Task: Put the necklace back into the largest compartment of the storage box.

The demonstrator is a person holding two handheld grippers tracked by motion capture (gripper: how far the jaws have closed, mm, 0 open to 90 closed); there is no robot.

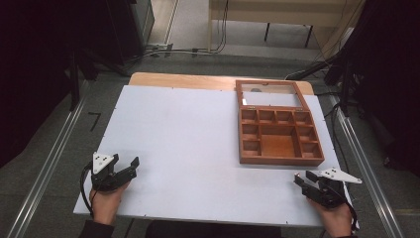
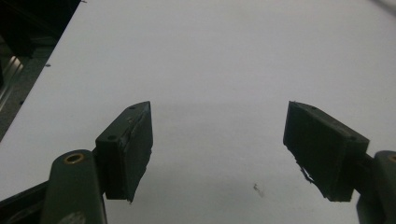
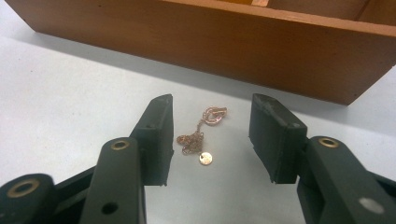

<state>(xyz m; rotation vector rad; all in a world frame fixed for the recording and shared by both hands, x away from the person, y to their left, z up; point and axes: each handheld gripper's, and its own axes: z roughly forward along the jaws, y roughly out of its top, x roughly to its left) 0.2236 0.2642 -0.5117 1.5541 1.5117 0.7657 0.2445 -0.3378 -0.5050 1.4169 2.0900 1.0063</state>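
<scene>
- Right gripper (image 3: pixel 210 135), bottom of its own view: jaws parted moderately, holding nothing, straddling a rose-gold chain (image 3: pixel 201 137) on the white table (image 3: pixel 70 102).
- Left gripper (image 2: pixel 219 154): jaws wide apart, empty.
- Chain lies mid-frame, just below the wooden box (image 3: pixel 233 42); long axis runs from ring clasp at upper right to disc at bottom.
- Risk: thin, bunched links lie flat, so the pads may close over them and slip.

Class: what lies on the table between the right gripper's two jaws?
A small rose-gold chain lies on the white table between the open right gripper, seen in the right gripper view.
</scene>
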